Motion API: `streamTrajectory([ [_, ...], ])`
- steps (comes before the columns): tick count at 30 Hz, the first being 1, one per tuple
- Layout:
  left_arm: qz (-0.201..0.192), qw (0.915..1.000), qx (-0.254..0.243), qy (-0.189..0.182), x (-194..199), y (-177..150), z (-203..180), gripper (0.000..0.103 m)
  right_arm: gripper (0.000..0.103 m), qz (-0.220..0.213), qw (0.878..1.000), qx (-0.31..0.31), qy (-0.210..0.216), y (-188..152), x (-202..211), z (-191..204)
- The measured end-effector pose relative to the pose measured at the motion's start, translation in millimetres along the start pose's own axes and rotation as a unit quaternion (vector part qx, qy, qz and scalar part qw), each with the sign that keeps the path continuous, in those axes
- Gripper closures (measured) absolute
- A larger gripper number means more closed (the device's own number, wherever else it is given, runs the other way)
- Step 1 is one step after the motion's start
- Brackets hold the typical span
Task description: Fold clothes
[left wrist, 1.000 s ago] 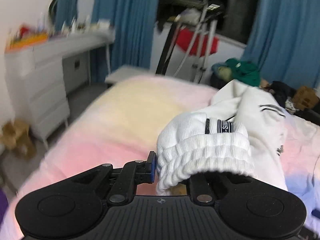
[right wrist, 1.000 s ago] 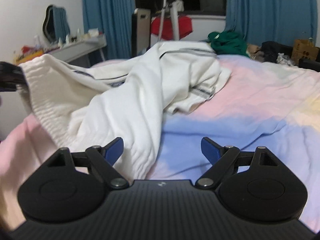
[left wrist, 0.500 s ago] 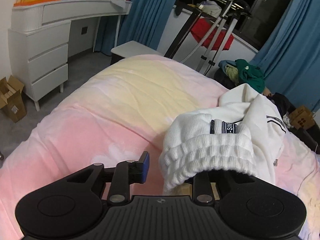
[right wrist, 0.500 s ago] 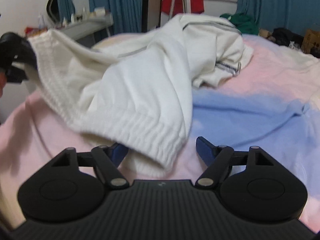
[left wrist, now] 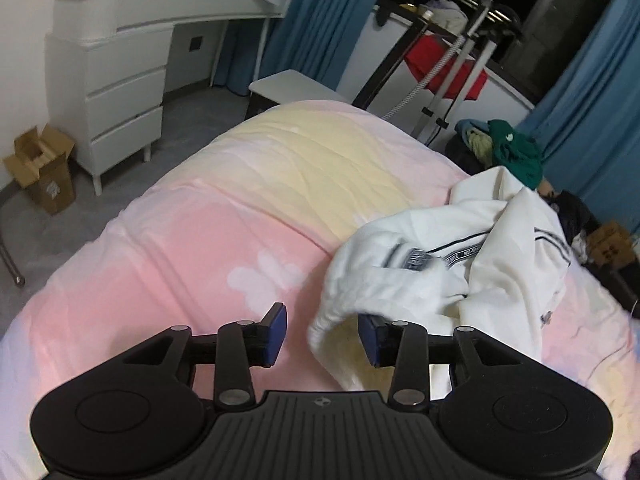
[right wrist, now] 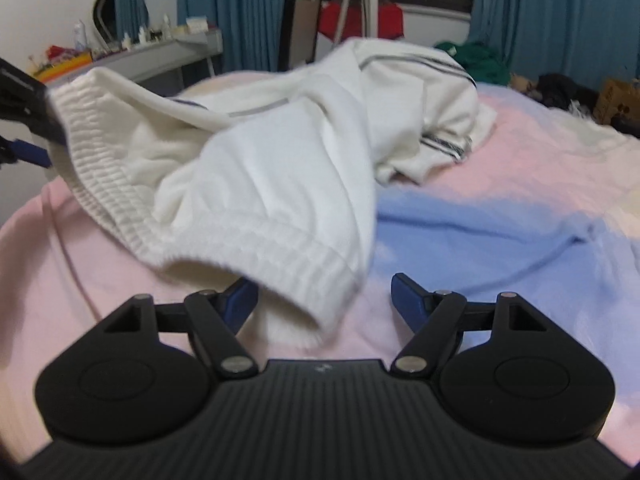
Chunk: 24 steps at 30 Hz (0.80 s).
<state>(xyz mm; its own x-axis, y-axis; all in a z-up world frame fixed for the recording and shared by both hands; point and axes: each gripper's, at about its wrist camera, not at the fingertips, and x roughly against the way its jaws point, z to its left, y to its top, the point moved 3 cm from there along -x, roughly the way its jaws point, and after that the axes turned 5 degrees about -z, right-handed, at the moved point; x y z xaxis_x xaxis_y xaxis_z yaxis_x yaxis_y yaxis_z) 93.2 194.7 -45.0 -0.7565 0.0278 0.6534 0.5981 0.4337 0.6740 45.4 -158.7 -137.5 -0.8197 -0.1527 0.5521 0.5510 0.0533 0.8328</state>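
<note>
From the left wrist view, a white dresser (left wrist: 120,92) with three drawers stands at the far left, an open cardboard box (left wrist: 40,168) on the grey floor beside it. Across the middle spreads the bed's quilt (left wrist: 192,248), pink near the camera and pale yellow further off. The left gripper (left wrist: 322,334) sits low over it with its blue-padded fingers (left wrist: 276,334) spread apart, pinching nothing – the ribbed hem of the white sweatshirt (left wrist: 500,256) is draped over the inner side of the right-hand finger and hangs in the gap. The rest of the garment lies crumpled on the quilt to the right, dark stripes showing on its folds. Behind it are a clothes rack (left wrist: 452,52) with a red cloth, a green garment (left wrist: 516,152) on a dark heap, and blue curtains (left wrist: 592,120)

From the right wrist view, the other gripper's dark finger shows at the far left edge, touching the sweatshirt's (right wrist: 260,152) ribbed hem there. The hem sags in a loop toward the camera, down to the right gripper (right wrist: 320,292), whose fingers (right wrist: 408,292) are wide apart – the ribbed edge hangs between them, nearer the left-hand one, and is not clamped. To the right, the quilt (right wrist: 480,240) turns blue, then pale
</note>
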Motion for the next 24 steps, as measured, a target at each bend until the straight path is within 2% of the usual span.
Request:
streamTrajectory([
  [2, -0.014, 0.9996, 0.023, -0.007, 14, 0, 8, 0.057, 0.033, 0.004, 1.000, -0.015, 0.003, 1, 7, -7],
  [5, -0.028, 0.9979, 0.049, -0.030, 29, -1, 14, 0.055, 0.033, -0.006, 0.999, -0.039, 0.007, 5, 9, -14],
  [7, -0.032, 0.9957, 0.068, -0.055, 33, -3, 13, 0.048, 0.034, 0.000, 0.999, -0.044, 0.006, 4, 0, -15],
  [10, -0.038, 0.9906, 0.094, -0.092, 39, -5, 11, 0.042, 0.044, 0.005, 0.997, -0.076, 0.010, -1, -17, -17],
  [11, -0.037, 0.9895, 0.097, -0.100, 39, -7, 9, 0.040, 0.051, -0.006, 0.997, -0.076, 0.006, 0, -17, -16],
  [12, -0.036, 0.9883, 0.101, -0.109, 40, -9, 8, 0.037, 0.062, -0.020, 0.997, -0.074, 0.002, 1, -17, -16],
  [16, -0.006, 0.9800, 0.126, -0.154, 31, -20, 1, 0.033, 0.068, -0.062, 0.996, -0.066, -0.005, 7, -15, -14],
  [20, 0.040, 0.9742, 0.137, -0.174, 16, -35, -10, 0.030, 0.083, -0.055, 0.997, -0.052, -0.018, 7, -15, -10],
  [24, 0.028, 0.9772, 0.141, -0.156, 6, -43, -12, 0.029, 0.088, -0.071, 0.996, -0.055, -0.026, 12, -4, -13],
])
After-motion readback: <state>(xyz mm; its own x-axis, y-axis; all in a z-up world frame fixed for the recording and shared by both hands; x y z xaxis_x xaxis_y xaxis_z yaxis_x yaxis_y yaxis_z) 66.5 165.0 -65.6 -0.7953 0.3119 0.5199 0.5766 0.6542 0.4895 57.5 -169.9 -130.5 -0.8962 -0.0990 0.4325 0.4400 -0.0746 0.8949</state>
